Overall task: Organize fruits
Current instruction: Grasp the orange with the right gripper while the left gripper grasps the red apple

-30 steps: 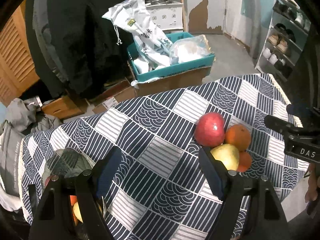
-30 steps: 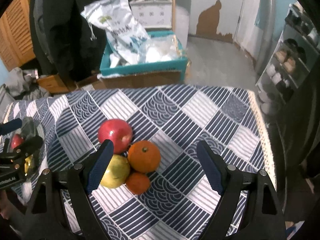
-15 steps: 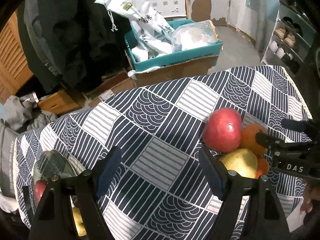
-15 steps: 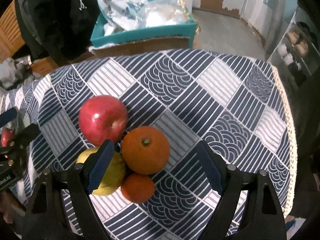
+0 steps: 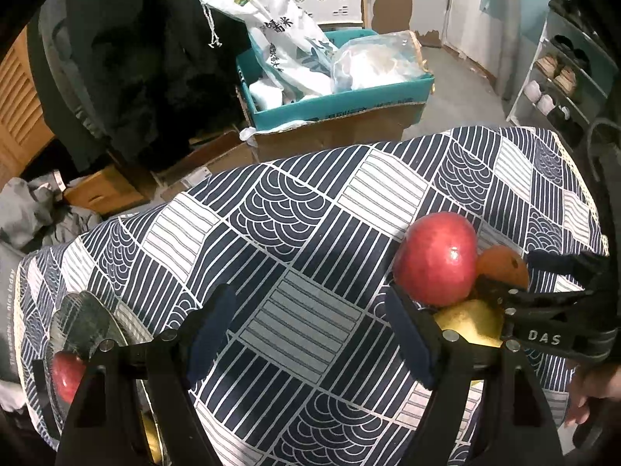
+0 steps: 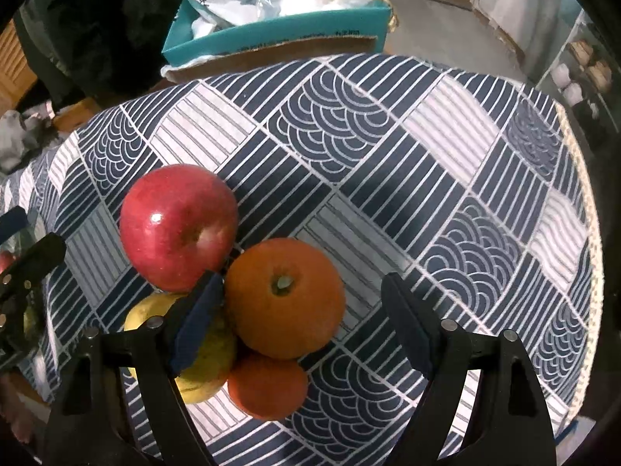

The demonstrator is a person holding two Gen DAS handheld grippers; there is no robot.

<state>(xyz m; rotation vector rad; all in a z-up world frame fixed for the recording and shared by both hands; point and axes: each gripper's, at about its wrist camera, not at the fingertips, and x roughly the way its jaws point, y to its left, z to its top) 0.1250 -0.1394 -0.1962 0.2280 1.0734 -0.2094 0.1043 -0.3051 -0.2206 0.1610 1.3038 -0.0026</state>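
Four fruits huddle on the patterned tablecloth (image 6: 388,163): a red apple (image 6: 178,227), a large orange (image 6: 285,299), a yellow pear (image 6: 205,353) and a small orange (image 6: 268,386). My right gripper (image 6: 302,316) is open and straddles the large orange; its left pad sits in the gap beside the apple, and its right pad stands apart from the fruit. My left gripper (image 5: 310,330) is open over bare cloth, left of the red apple (image 5: 436,258) and the pear (image 5: 469,324). At the left a dark bowl (image 5: 89,322) holds another red apple (image 5: 68,372).
Beyond the table's far edge stands a teal cardboard box (image 5: 333,93) with white bags. Dark coats (image 5: 136,58) hang at the back left, and a shoe rack (image 5: 562,77) stands at the right. The cloth's fringed right edge (image 6: 586,202) marks the table's end.
Both grippers have sunk toward the table, and the fruits loom larger. The right gripper has come down around the large orange. Neither gripper's jaws have changed.
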